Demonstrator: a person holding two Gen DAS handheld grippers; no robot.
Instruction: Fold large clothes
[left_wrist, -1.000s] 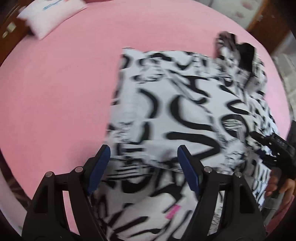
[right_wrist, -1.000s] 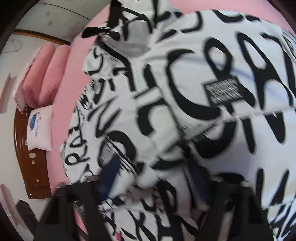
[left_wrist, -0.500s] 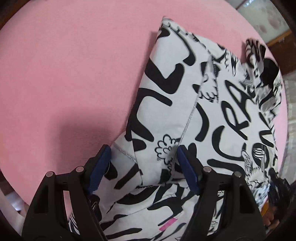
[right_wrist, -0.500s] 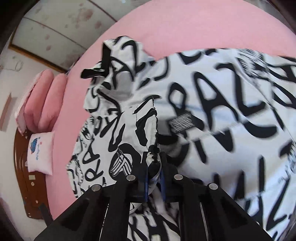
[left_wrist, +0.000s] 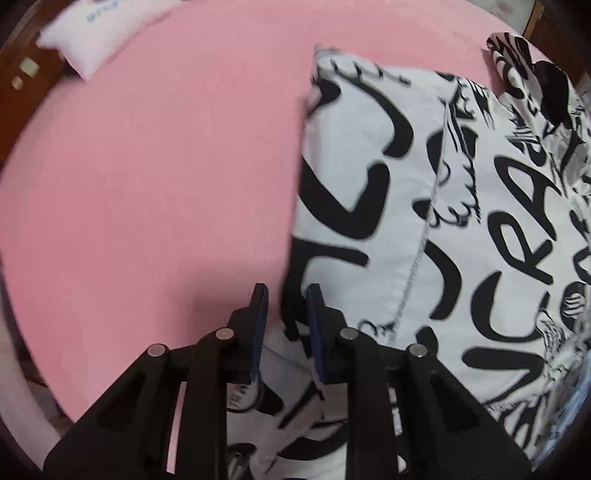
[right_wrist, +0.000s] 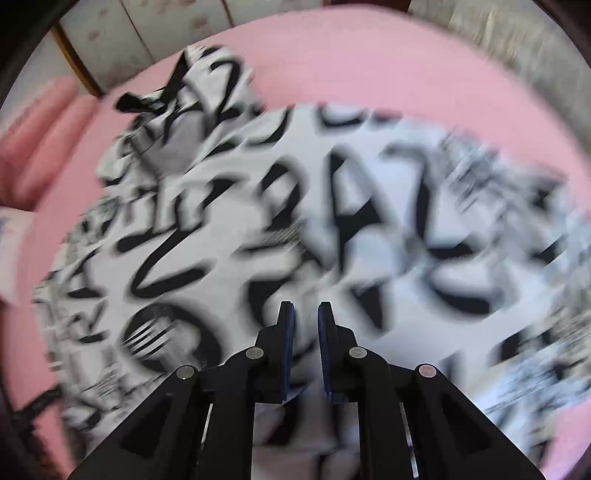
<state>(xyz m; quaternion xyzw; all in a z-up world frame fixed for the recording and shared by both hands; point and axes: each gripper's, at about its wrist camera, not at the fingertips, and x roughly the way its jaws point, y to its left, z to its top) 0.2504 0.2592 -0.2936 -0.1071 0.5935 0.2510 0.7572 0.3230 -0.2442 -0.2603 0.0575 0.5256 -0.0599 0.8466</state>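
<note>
Left wrist view, garment (left_wrist: 443, 221) edge between left claw (left_wrist: 286, 299) pads

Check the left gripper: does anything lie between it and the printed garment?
Nothing visible does. The left gripper has just been closing on the edge of the printed garment, whose cloth lies between its jaws; beside it is only the pink sheet.
</note>
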